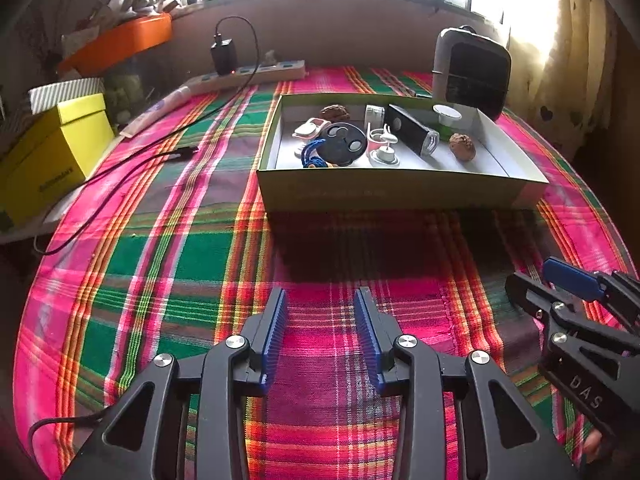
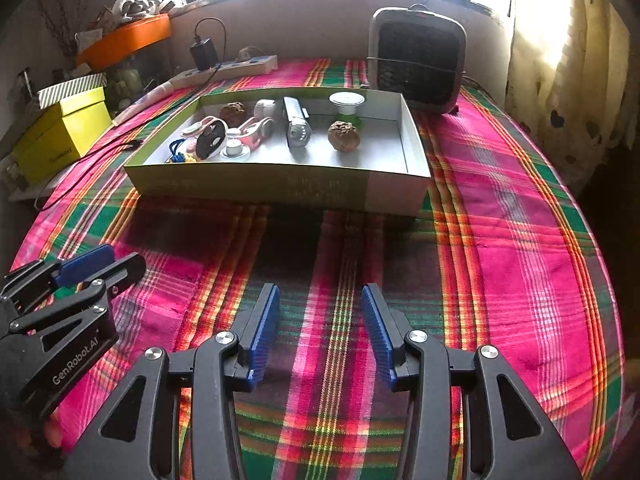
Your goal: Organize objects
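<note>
A shallow green-and-white cardboard box [image 1: 400, 194] [image 2: 280, 188] stands on the plaid cloth ahead of both grippers. In it lie two brown walnuts [image 1: 462, 145] [image 2: 344, 135], a black torch [image 1: 412, 130] [image 2: 296, 126], a black round disc [image 1: 345, 144], a blue cord [image 1: 314, 154], white suction hooks [image 1: 384, 152] and a white-and-green cup [image 1: 446, 116]. My left gripper [image 1: 320, 308] is open and empty over the cloth, near side of the box. My right gripper [image 2: 320, 304] is open and empty beside it, and also shows in the left wrist view [image 1: 560, 280].
A grey fan heater [image 1: 472, 72] [image 2: 418, 60] stands behind the box. A power strip [image 1: 256, 74] with a black charger and cable lies at the back left. Yellow boxes [image 1: 52, 160] and an orange tray [image 1: 120, 40] sit left of the table. A curtain [image 2: 560, 60] hangs right.
</note>
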Demonstrator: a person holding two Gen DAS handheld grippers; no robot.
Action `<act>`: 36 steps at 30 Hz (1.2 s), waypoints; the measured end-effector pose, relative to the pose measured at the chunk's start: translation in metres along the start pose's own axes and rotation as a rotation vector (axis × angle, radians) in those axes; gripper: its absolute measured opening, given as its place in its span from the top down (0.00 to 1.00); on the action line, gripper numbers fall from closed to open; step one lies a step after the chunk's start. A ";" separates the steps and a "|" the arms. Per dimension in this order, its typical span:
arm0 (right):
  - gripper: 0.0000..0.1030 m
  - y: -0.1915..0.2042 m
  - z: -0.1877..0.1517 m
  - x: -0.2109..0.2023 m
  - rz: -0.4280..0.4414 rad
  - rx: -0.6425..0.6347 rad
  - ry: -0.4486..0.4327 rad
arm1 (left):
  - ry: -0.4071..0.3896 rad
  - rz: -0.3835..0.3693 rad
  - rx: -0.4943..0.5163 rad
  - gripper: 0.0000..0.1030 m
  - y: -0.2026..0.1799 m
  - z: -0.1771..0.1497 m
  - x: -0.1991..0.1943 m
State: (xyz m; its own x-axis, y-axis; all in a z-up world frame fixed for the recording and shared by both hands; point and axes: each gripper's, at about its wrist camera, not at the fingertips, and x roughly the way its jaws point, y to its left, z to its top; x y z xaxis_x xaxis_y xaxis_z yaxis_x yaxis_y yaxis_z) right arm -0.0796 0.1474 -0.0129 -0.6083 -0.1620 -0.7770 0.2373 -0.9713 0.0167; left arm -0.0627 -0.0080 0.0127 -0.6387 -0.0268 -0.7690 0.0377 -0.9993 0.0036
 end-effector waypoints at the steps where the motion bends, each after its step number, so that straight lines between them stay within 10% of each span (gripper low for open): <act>1: 0.51 0.001 0.000 0.000 0.000 -0.004 0.002 | 0.001 -0.013 -0.004 0.61 0.000 0.000 0.000; 36: 0.41 -0.003 0.002 0.003 -0.028 0.006 0.009 | 0.009 -0.003 -0.002 0.48 -0.003 0.000 0.001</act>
State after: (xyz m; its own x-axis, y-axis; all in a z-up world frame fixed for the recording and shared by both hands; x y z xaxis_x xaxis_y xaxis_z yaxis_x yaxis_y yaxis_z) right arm -0.0833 0.1492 -0.0142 -0.6074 -0.1330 -0.7832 0.2158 -0.9764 -0.0015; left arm -0.0635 -0.0047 0.0115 -0.6321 -0.0234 -0.7746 0.0373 -0.9993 -0.0002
